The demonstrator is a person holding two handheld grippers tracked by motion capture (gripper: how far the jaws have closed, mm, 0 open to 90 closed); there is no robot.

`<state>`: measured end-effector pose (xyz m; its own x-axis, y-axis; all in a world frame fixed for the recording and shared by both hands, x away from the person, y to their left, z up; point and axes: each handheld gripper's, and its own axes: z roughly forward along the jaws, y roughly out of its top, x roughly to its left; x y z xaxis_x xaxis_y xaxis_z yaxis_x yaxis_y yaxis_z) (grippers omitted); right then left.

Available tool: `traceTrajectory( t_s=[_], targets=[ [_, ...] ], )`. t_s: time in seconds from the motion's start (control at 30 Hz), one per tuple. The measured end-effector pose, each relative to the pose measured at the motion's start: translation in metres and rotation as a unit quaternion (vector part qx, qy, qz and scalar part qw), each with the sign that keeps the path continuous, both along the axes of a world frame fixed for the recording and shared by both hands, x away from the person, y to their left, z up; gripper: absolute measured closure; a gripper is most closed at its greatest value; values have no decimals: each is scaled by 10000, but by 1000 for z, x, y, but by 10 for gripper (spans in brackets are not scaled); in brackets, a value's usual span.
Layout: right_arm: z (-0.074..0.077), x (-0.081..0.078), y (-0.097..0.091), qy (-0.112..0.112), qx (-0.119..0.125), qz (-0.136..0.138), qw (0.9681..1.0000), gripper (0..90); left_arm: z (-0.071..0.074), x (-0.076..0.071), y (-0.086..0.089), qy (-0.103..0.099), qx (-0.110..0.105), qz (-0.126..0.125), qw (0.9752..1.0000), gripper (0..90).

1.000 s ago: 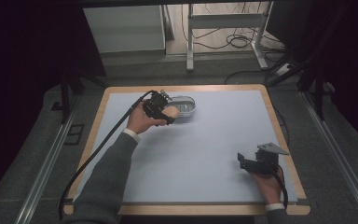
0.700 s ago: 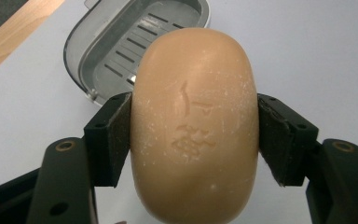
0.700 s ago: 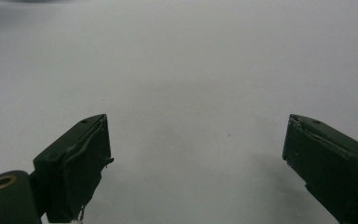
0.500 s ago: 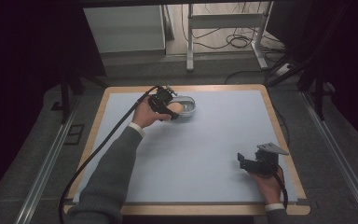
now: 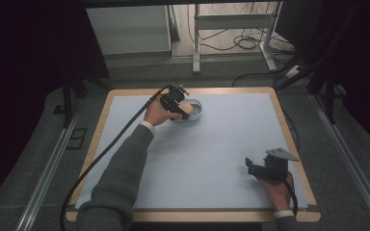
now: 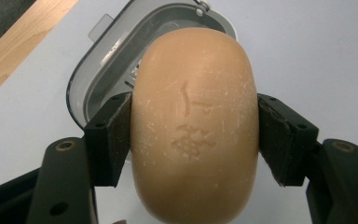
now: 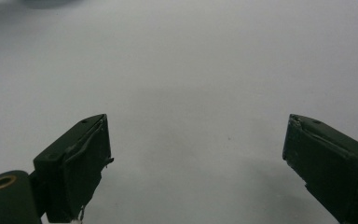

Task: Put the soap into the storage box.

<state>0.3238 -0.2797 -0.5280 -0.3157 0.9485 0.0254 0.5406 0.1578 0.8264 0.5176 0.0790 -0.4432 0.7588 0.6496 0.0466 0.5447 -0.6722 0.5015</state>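
Observation:
A tan oval bar of soap [image 6: 193,121] is clamped between the two black jaws of my left gripper [image 6: 193,133]. It hangs just over a grey soap dish [image 6: 116,60] with a drain slot inside. In the high view the left gripper [image 5: 179,107] is at the far middle of the table, above the soap dish [image 5: 195,111]. My right gripper [image 5: 251,167] rests near the front right of the table, open. In the right gripper view its jaws stand wide apart over bare mat, right gripper [image 7: 196,154] holding nothing.
A pale blue mat [image 5: 221,144] covers the table, framed by a wooden edge [image 5: 103,108]. A black cable [image 5: 101,159] trails from the left gripper off the table's front left. Beyond the table stand a white cabinet [image 5: 127,29] and metal legs with cables.
My left gripper has carried the soap a little farther and to the right, so it now hangs over the dish. The right gripper has stayed put.

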Motion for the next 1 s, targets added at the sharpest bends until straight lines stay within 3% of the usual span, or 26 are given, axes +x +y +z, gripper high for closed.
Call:
traceTrajectory(
  t_s=[0.3,0.6,0.73,0.87,0.93,1.0],
  targets=[
    [0,0,0,1,13,-14,10000,77,-5,19,-7,37,-81,40,10000,327],
    [0,0,0,4,-6,-21,10000,77,-7,28,-14,91,16,-68,9999,327],
    [0,0,0,9,12,-38,10000,77,-10,31,-14,137,2,-17,9999,327],
    [0,0,0,10,4,-24,10000,77,-16,33,-13,198,117,29,9997,324],
    [0,0,0,14,6,-22,10000,77,-11,30,-13,136,-107,51,9998,309],
    [0,0,0,20,7,-29,10000,77,-7,27,-14,93,-183,48,9998,276]
  ],
)
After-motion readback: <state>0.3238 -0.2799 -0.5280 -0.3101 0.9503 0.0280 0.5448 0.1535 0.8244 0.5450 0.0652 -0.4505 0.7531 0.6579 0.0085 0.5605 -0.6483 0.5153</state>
